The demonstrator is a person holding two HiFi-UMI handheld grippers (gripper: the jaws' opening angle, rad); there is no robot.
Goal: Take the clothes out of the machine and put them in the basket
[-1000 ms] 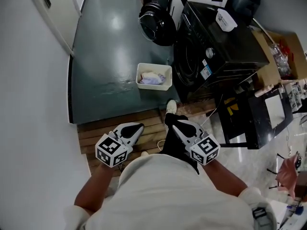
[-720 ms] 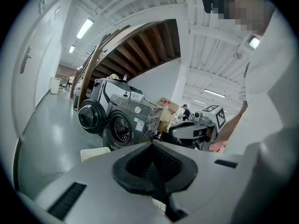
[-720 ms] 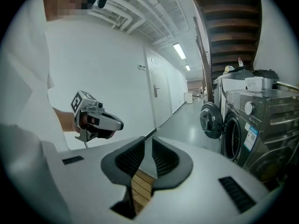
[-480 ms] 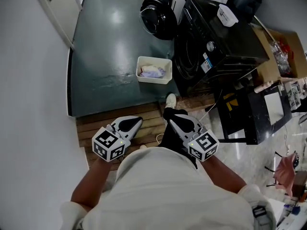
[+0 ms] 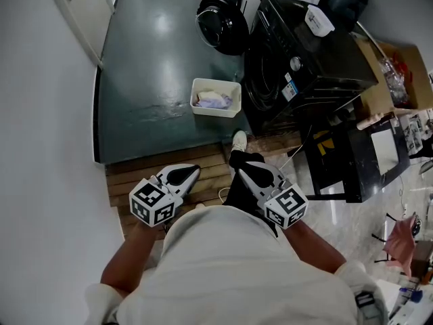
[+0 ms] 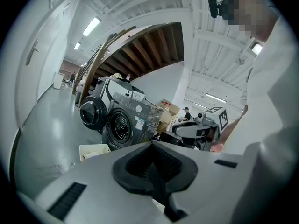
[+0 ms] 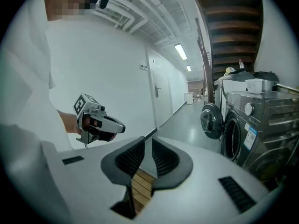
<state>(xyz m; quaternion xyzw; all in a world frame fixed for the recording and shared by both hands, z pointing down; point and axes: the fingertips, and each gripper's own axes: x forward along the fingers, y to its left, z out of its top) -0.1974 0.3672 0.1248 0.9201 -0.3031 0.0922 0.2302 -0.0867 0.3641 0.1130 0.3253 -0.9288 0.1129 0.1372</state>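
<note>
The dark front-loading washing machine (image 5: pixel 298 66) stands ahead at the right, and its round door (image 6: pixel 120 125) looks closed. On the green floor just left of it sits the white basket (image 5: pixel 216 99), with light clothes in it. My left gripper (image 5: pixel 191 172) is held close to my body over the wooden planks, its jaws shut and empty (image 6: pixel 152 164). My right gripper (image 5: pixel 242 172) hovers beside it at the same height, its pads a narrow gap apart with nothing between them (image 7: pixel 148 146). Both point toward the machine from a distance.
A second machine (image 5: pixel 222 26) with a round open door stands farther back. A wooden plank platform (image 5: pixel 155 175) lies under me, stepping onto the green floor (image 5: pixel 155 66). A black table (image 5: pixel 352 161) and cardboard boxes (image 5: pixel 406 73) stand at the right; a white wall (image 5: pixel 40 147) at the left.
Almost nothing differs. Both grippers stay near my body, and the basket and machine have slid slightly up in the head view.
</note>
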